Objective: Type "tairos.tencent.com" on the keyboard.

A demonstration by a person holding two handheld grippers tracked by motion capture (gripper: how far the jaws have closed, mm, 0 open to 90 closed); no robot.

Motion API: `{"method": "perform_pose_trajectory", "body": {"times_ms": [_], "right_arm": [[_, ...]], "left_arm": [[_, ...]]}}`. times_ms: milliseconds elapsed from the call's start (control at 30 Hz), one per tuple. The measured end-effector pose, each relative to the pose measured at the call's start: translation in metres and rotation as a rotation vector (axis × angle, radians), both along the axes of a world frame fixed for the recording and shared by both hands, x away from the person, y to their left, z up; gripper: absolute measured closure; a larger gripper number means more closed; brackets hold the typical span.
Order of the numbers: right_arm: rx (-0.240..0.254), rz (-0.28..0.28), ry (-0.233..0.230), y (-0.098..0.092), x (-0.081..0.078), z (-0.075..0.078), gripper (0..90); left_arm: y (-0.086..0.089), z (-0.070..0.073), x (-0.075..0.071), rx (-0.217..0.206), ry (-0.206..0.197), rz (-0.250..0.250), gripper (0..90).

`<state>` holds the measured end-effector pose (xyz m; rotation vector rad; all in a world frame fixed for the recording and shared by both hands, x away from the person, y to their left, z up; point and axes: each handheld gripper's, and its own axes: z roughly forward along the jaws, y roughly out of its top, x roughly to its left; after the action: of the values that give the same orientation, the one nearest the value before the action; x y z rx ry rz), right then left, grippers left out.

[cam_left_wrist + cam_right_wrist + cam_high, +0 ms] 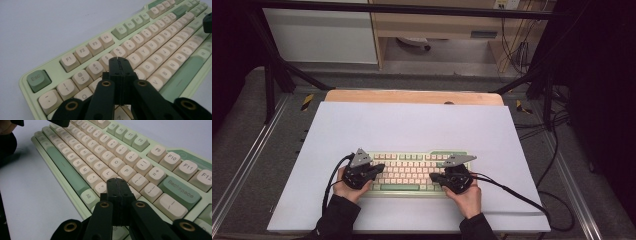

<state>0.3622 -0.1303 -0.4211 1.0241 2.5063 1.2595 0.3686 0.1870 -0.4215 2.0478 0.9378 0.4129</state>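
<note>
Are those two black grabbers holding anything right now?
No. The left gripper and the right gripper both have their jaws shut together with nothing between them, poised over the keyboard.
</note>
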Motion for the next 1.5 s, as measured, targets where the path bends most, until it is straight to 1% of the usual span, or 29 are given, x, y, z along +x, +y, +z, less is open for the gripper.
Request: {"method": "perform_pose_trajectory", "body": {"times_ms": [300, 500, 733, 800, 833, 900, 1067, 1133, 1200, 1300, 1500], "right_arm": [[-0.001, 0.001, 0.000, 0.000, 0.000, 0.000, 90.0], [-0.001, 0.002, 0.000, 0.000, 0.000, 0.000, 90.0], [-0.004, 0.003, 0.000, 0.000, 0.000, -0.001, 90.0], [-0.003, 0.000, 0.004, 0.000, 0.000, -0.001, 90.0], [-0.002, 0.000, 0.004, 0.001, 0.000, -0.001, 90.0], [-0.002, -0.002, 0.007, 0.001, 0.000, -0.001, 90.0], [-0.003, 0.001, 0.000, 0.000, 0.000, 0.000, 90.0], [-0.002, 0.001, -0.001, 0.000, -0.001, 0.000, 90.0], [-0.001, 0.000, 0.002, 0.000, -0.001, 0.001, 90.0], [0.001, 0.001, 0.000, 0.000, -0.001, 0.001, 90.0], [0.001, 0.002, 0.000, 0.001, -0.002, 0.001, 90.0]], "left_arm": [[0.002, -0.003, 0.003, 0.003, 0.003, 0.023, 90.0], [-0.003, -0.006, 0.005, 0.015, 0.007, 0.015, 90.0], [-0.004, -0.009, 0.006, 0.023, 0.009, 0.008, 90.0], [-0.005, -0.012, 0.007, 0.029, 0.018, 0.003, 90.0], [-0.005, -0.012, 0.007, 0.020, 0.017, 0.001, 90.0], [-0.006, -0.012, 0.007, 0.027, 0.014, -0.001, 90.0], [-0.005, -0.011, 0.006, 0.021, 0.011, 0.000, 90.0], [-0.004, -0.009, 0.005, 0.013, 0.008, 0.002, 90.0], [-0.003, -0.008, 0.004, 0.017, 0.006, 0.002, 90.0], [-0.002, -0.006, 0.004, 0.009, 0.010, 0.005, 90.0], [0.001, -0.001, -0.001, 0.000, 0.005, -0.006, 90.0]]}}
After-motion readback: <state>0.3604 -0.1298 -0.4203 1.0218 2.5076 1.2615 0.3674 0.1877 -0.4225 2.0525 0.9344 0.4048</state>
